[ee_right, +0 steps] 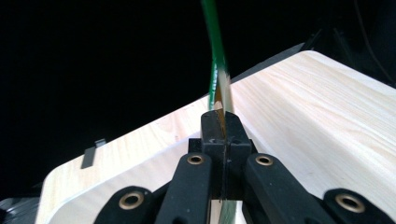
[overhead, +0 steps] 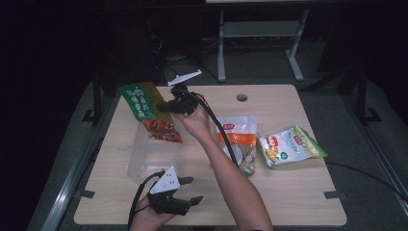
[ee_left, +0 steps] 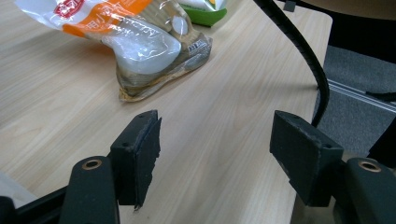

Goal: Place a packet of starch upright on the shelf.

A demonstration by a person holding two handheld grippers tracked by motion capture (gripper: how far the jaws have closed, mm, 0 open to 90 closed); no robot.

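Green-and-red foil snack packet (overhead: 146, 109) hangs above a clear plastic box (overhead: 153, 153), pinched in right gripper (overhead: 169, 106) jaws; left gripper (overhead: 191, 190) jaws gape wide over the wooden counter (overhead: 288, 187).

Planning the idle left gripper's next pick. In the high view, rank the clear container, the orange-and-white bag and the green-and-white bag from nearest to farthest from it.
From the left gripper:
1. clear container, just beyond it, table's left.
2. orange-and-white bag, centre-right.
3. green-and-white bag, far right.
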